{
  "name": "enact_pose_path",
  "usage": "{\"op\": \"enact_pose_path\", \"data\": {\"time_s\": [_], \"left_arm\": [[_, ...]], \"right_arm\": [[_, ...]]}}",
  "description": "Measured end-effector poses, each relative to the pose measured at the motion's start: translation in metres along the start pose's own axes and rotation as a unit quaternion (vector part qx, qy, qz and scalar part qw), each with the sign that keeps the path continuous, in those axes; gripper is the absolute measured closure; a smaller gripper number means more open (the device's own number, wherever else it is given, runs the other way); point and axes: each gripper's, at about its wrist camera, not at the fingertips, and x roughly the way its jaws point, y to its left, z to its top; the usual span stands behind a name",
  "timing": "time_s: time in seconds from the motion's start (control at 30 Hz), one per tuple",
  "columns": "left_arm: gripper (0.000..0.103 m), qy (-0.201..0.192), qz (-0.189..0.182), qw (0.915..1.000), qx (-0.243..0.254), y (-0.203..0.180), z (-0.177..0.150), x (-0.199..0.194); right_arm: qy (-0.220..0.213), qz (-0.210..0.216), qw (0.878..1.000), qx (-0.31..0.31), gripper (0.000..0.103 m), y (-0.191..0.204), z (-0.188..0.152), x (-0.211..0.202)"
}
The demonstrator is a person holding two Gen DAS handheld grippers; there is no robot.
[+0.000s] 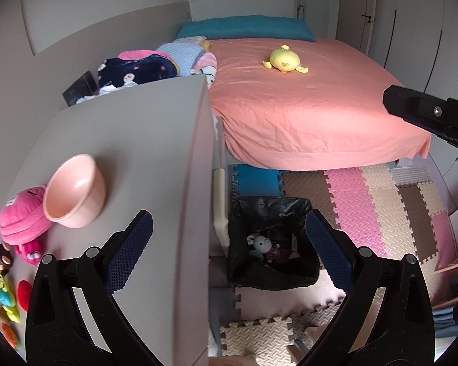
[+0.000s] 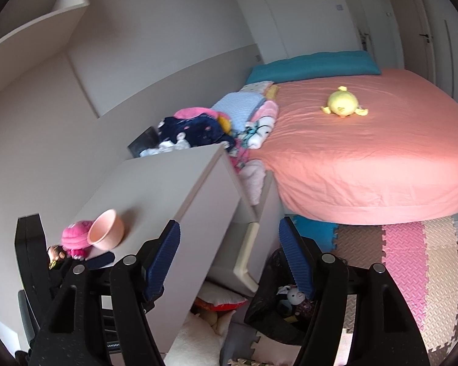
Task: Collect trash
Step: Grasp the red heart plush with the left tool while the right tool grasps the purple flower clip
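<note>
At nine o'clock in the left wrist view, a pink plush toy (image 1: 23, 216) and several small figurines (image 1: 1, 277) lie along the near edge of the grey desk (image 1: 143, 140), with a pink bowl (image 1: 74, 190) tipped on its side just beside the plush. The left gripper (image 1: 229, 254) hangs with its jaws spread wide and nothing between them, straddling the desk's edge and the floor beyond. Through that gap, at about five o'clock from the bowl, the black-lined trash bin (image 1: 244, 274) stands on the foam floor mat (image 1: 381, 213); inside it lie a small white toy-like piece and some dark scraps, so the collected rubbish appears to be there already. At twelve o'clock a yellow plush duck (image 1: 285, 60) sits on the pink bed (image 1: 305, 106), well apart from everything else. At three o'clock part of the right gripper (image 2: 229, 259) juts in; its own view shows the jaws moderately apart and empty, above the bin's rim (image 2: 265, 289). Nothing on the desk looks plainly like trash, so one risk is grabbing a toy or the bowl by mistake. The bowl on its side could roll off if a finger nudges it. A low reach toward the bin could also snag the loose liner and drag or tip the bin.
</note>
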Motion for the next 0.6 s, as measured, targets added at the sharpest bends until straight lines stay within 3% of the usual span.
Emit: {"op": "enact_pose_path", "data": {"time_s": [0.2, 0.6], "left_arm": [[0.006, -0.01, 0.018, 0.9995, -0.023, 0.034, -0.012, -0.023], [0.006, -0.016, 0.093, 0.9923, -0.08, 0.12, -0.051, -0.063]], "right_arm": [[0.01, 0.031, 0.999, -0.036, 0.034, 0.044, -0.006, 0.006], [0.038, 0.081, 0.992, -0.085, 0.031, 0.123, -0.023, 0.025]]}}
